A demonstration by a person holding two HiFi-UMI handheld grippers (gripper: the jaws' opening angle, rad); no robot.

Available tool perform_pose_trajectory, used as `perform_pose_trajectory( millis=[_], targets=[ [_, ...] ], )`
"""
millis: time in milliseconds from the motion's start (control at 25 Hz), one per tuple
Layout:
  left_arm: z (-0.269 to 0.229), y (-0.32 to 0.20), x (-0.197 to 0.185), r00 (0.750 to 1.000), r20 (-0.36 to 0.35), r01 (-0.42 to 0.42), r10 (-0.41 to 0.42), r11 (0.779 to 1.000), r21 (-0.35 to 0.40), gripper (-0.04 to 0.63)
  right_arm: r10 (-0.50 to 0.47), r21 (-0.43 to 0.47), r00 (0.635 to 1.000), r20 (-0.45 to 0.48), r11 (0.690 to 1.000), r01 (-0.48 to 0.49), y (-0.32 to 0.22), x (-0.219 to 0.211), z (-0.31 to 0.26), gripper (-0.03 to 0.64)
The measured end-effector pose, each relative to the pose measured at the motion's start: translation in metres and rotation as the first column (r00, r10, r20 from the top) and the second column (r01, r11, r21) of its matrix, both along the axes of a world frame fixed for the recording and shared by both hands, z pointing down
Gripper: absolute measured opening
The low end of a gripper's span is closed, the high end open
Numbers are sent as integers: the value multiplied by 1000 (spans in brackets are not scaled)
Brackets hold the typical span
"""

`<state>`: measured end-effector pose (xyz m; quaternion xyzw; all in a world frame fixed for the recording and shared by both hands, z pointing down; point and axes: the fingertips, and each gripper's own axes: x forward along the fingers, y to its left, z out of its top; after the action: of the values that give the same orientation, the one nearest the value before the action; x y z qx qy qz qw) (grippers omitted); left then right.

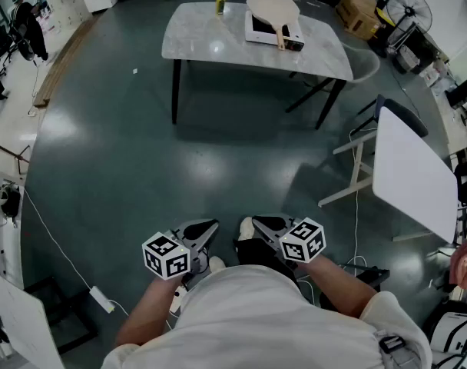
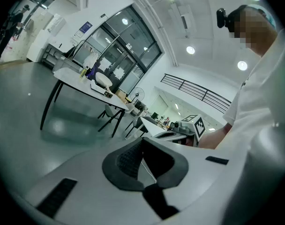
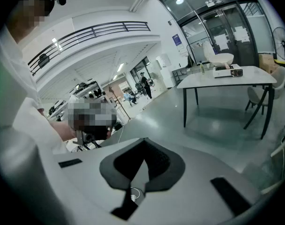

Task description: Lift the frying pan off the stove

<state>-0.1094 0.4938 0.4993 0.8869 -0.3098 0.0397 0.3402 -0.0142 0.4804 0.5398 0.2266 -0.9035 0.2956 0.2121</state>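
Note:
Far across the room, a pale frying pan [image 1: 273, 8] sits on a small white stove [image 1: 258, 31] on a marble-topped table [image 1: 210, 41]. Its wooden handle points toward me. Both grippers are held close against my body, well away from the table. My left gripper [image 1: 210, 227] is shut with nothing between its jaws, and so is my right gripper [image 1: 249, 226]. In the left gripper view, the left gripper [image 2: 142, 146] points toward the pan [image 2: 103, 80] in the distance. The right gripper view has the right gripper [image 3: 145, 154] low in frame, with the pan [image 3: 222, 59] and stove [image 3: 229, 71] far off.
A yellow bottle [image 1: 220, 2] stands on the table near the stove. A chair [image 1: 360, 66] sits at the table's right end. A white folding table [image 1: 412, 171] stands to my right. A fan [image 1: 409, 10] and boxes [image 1: 358, 10] are behind it. Cables and a power strip [image 1: 101, 298] lie on the floor.

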Motion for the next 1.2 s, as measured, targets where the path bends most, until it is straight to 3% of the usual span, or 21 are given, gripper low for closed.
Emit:
perform_pose_trajectory(
  millis=[280, 640, 800, 880, 1200],
  targets=[
    [-6, -67, 55, 999, -20, -48, 48, 999, -23, 18, 37, 15, 999, 27, 999, -38, -69, 45, -8, 3],
    [-22, -173, 132, 991, 83, -105, 102, 994, 22, 20, 76, 18, 989, 129, 997, -78, -174, 119, -22, 6],
    [-30, -216, 160, 994, 58, -93, 91, 995, 31, 21, 135, -1, 978, 160, 991, -136, -216, 149, -21, 15],
    [-33, -232, 169, 995, 41, -96, 95, 995, 24, 21, 155, -14, 973, 170, 988, -155, -231, 158, -22, 61],
    [-12, -318, 184, 991, 12, -136, 136, 991, -6, 25, 269, -69, 948, 169, 963, -261, -311, 194, 0, 72]
  ],
)
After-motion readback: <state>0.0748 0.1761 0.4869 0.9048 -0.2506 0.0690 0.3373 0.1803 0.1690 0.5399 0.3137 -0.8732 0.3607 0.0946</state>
